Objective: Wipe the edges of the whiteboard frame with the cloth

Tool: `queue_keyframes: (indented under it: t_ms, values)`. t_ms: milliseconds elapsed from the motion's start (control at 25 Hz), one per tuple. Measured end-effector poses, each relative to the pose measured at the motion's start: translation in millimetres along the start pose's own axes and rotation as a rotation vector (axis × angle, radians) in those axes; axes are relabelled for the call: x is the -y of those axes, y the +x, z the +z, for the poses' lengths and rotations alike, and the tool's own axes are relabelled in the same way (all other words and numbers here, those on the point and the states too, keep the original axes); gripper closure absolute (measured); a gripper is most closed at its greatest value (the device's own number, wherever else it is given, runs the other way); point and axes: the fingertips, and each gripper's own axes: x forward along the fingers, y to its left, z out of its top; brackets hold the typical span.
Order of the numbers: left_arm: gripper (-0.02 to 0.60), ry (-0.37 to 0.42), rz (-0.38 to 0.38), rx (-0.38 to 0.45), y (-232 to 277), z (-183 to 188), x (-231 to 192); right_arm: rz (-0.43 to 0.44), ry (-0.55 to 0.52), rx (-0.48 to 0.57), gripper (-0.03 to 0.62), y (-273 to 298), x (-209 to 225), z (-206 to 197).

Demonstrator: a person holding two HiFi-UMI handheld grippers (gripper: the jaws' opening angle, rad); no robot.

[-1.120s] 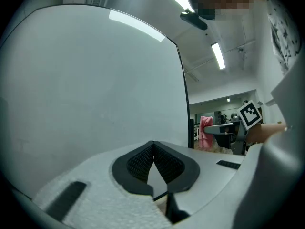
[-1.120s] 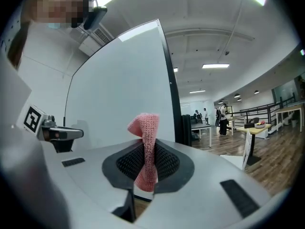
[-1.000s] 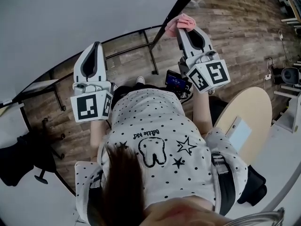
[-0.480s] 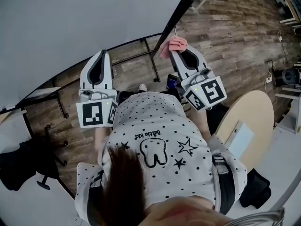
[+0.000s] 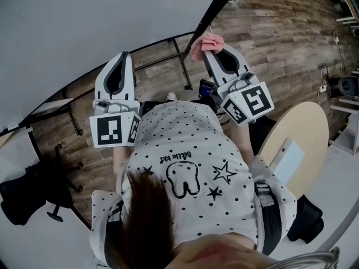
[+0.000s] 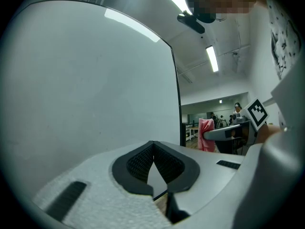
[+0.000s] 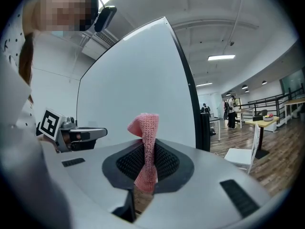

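The whiteboard (image 5: pixel 84 21) fills the upper left of the head view, and its black frame edge (image 5: pixel 212 13) runs diagonally down past my right gripper. My right gripper (image 5: pixel 207 48) is shut on the pink cloth (image 5: pixel 205 42), which touches or nearly touches that black edge. In the right gripper view the cloth (image 7: pixel 147 149) stands up between the pads, with the frame edge (image 7: pixel 193 104) just to its right. My left gripper (image 5: pixel 119 66) is shut and holds nothing, pointing at the board's lower edge. The left gripper view shows the board face (image 6: pixel 86 89) and the cloth (image 6: pixel 206 135) far right.
The whiteboard's black stand legs (image 5: pixel 179 60) cross the wooden floor (image 5: pixel 269 32) below the board. A round beige table (image 5: pixel 297 139) is at the right, and a black office chair (image 5: pixel 28 192) at the lower left. People stand far off in the room (image 7: pixel 231 111).
The right gripper with the cloth moved left onto the black frame edge, then rose a little along it. The left gripper drifted slightly right and up.
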Motion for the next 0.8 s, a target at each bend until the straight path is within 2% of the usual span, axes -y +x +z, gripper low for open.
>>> queue_keyframes:
  t_ms: [800]
  values:
    - [0.566, -0.001, -0.003, -0.014, 2.8, -3.6, 4.6, -0.006, 0.003, -0.018, 0.560, -4.2, 9.5, -5.1]
